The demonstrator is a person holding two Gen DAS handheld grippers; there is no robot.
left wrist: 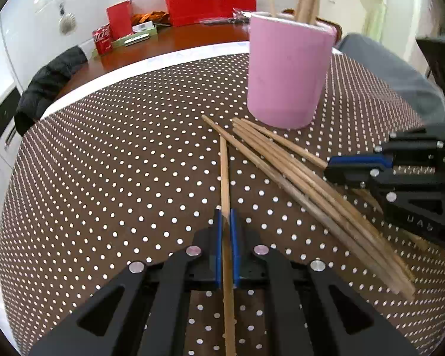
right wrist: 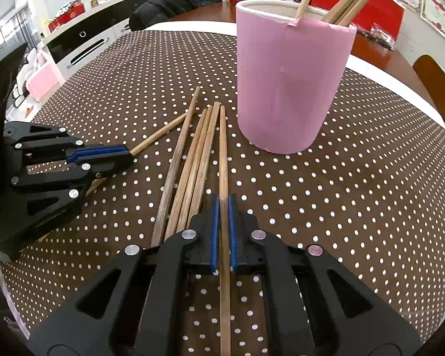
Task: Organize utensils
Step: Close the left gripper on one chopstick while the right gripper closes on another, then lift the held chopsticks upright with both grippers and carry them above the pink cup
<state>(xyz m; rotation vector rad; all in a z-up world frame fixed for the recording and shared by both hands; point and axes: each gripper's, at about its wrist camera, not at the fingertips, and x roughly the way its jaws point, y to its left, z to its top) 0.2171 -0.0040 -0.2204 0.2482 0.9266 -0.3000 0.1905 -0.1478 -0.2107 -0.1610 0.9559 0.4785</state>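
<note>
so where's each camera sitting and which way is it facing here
Left wrist: on the left gripper, looking down along its fingers, shut on one chopstick; the right gripper shows at the right edge.
Right wrist: on the right gripper, looking down along its fingers, shut on another chopstick; the left gripper shows at the left.
Shared: the pink holder, the loose chopsticks and the dotted tablecloth.

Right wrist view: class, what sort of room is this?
Probably an office or meeting room used as a dining spot: framed certificates on the wall, a cabinet, red gift boxes on a wooden table.
</note>
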